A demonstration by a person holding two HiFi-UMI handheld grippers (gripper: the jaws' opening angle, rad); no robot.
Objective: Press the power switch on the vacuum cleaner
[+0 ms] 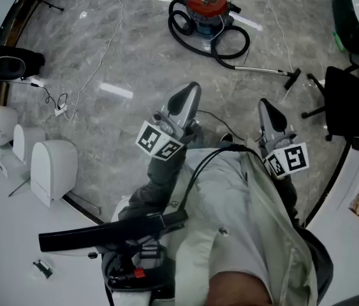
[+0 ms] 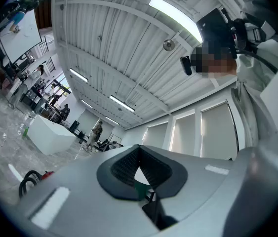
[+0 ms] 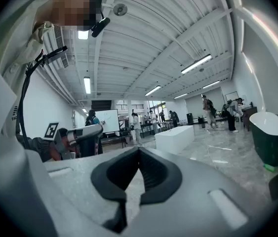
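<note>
You hold both grippers up close to your body, well short of the vacuum cleaner (image 1: 208, 10), which sits on the grey marble floor (image 1: 134, 56) far ahead of you, at the top of the head view. Its red lid faces up, its black hose (image 1: 184, 29) lies coiled around and beside it, and its wand (image 1: 265, 70) runs along the floor to the right of it, ending in a dark nozzle (the power switch itself is too small to pick out). Your left gripper (image 1: 189, 95) points toward the vacuum cleaner from well below it, and your right gripper (image 1: 265, 107) sits further to the right of it and about as far off; neither touches it. In the left gripper view the jaws of the left gripper (image 2: 139, 149) meet tip to tip with nothing between them, and the vacuum cleaner (image 2: 34, 177) shows only as a bit of black hose and red at the lower left. In the right gripper view the right gripper (image 3: 139, 152) has its jaws closed the same way, also empty. A white cable (image 1: 102, 50) trails over the floor left of the vacuum cleaner toward a power strip (image 1: 60, 110). A black office chair (image 1: 348, 101) stands right of the vacuum cleaner, just past the wand's end.
</note>
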